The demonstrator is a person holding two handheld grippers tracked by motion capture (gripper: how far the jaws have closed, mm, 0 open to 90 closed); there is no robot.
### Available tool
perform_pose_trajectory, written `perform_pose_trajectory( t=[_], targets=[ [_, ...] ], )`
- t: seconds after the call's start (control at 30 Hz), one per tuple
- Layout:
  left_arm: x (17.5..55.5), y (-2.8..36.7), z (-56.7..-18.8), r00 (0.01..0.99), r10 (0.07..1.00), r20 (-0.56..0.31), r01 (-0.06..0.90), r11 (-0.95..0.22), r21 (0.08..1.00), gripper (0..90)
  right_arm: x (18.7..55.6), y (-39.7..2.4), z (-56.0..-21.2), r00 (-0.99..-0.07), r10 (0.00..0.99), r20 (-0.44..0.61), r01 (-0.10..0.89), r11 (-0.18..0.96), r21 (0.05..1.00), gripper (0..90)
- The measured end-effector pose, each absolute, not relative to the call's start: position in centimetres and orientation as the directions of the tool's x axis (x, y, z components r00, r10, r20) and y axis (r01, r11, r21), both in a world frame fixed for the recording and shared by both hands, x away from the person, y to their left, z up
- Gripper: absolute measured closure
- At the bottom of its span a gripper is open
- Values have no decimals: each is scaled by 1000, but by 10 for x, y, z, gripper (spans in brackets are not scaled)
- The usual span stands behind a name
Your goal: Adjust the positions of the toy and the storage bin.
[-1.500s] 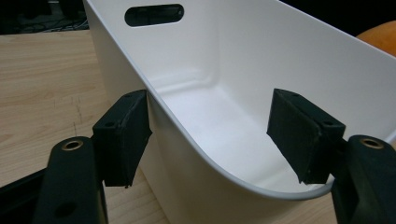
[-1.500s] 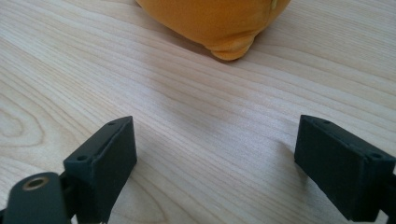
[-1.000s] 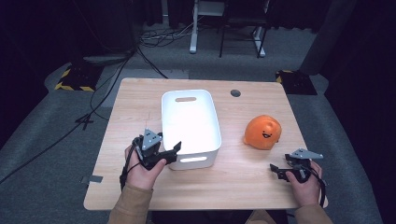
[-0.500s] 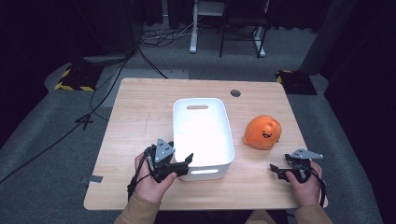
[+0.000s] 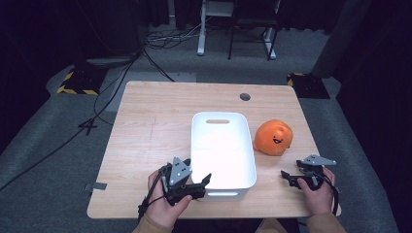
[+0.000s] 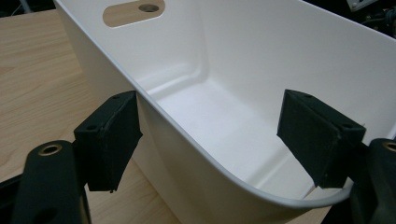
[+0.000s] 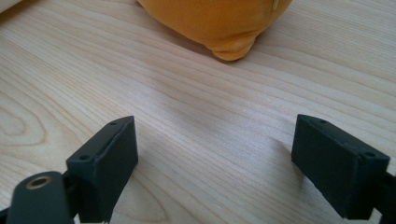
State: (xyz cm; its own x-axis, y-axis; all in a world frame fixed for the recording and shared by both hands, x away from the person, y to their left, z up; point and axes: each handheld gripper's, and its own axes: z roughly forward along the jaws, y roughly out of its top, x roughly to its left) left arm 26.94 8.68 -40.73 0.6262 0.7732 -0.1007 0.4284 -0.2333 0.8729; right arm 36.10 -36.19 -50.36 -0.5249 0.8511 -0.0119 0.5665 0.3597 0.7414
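At the near edge of the wooden surface (image 5: 150, 126), the left claw (image 5: 200, 183) sits at the near-left corner of the white plastic bin (image 5: 223, 145). Its jaws have just been opening and now stand apart, straddling the bin's rim: in the left gripper view one black pad (image 6: 112, 135) lies against the outside wall and the other (image 6: 317, 135) hangs inside the bin, clear of the wall. So the claw is released, with the wall between its jaws but not pinched. The left hand (image 5: 165, 206) comes in from the near edge and holds the claw roughly level, pointing right and slightly far.

Over at the near-right corner, the right claw (image 5: 286, 175) is also released, jaws spread wide with bare wood between them. The right hand (image 5: 316, 191) rests low on the surface, the claw pointing left and far toward the orange plush toy (image 5: 273, 137).

Farther in, the bin stands at the middle of the surface, its long side running near to far, with a handle slot (image 5: 217, 121) in its far wall. The plush, with a small smiling face, lies just right of the bin, well apart from the right claw.
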Motion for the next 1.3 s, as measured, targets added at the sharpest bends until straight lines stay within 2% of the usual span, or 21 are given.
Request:
perform_pose_trajectory(
  t=[0.23,0.73,1.3],
  targets=[
    [258,77,-407,634,768,-87,423,-251,871,196,361,-362,-504,-525,851,-12,566,359,742,146],
    [251,78,-402,649,757,-73,415,-272,868,209,361,-362,-504,-527,850,-16,565,364,740,146],
    [269,120,-382,605,794,-65,402,-234,885,195,361,-362,-504,-529,849,-8,566,359,742,153]
  ],
)
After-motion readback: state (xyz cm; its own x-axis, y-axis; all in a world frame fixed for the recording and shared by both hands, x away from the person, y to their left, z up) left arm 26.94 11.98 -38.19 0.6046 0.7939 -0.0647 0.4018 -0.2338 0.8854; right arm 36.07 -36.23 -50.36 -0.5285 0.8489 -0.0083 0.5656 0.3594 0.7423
